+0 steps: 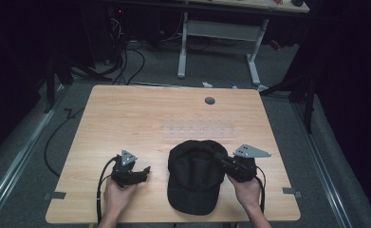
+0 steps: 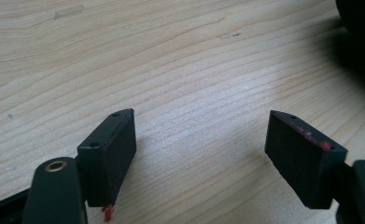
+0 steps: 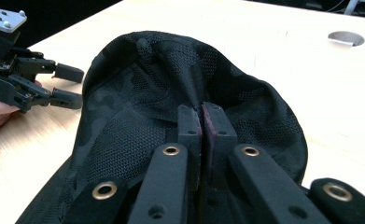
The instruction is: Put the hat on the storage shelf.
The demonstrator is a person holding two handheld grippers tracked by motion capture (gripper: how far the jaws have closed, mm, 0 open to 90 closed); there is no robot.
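— Which step is this?

— The grasp looks made. The right tongs (image 3: 201, 116) are pinched tight on a fold of the black cap (image 1: 195, 178), on the mesh crown; the fabric bunches up into a ridge just ahead of the jaws. The cap lies on the desk (image 1: 126, 114) between the two tongs, its peak toward the person.

— And the other side?

— The left tongs (image 2: 201, 140) stand wide apart with nothing between them, only bare wood. The cap's dark edge (image 2: 357, 32) shows off to their far right, near but not touching.

— So what does the next move call for?

— I'd judge either a lift by the pinched crown, or the left tongs coming across to take the near rim. The mesh is soft, so a one-point lift would let the cap sag and swing; a second hold opposite the first should steady it.
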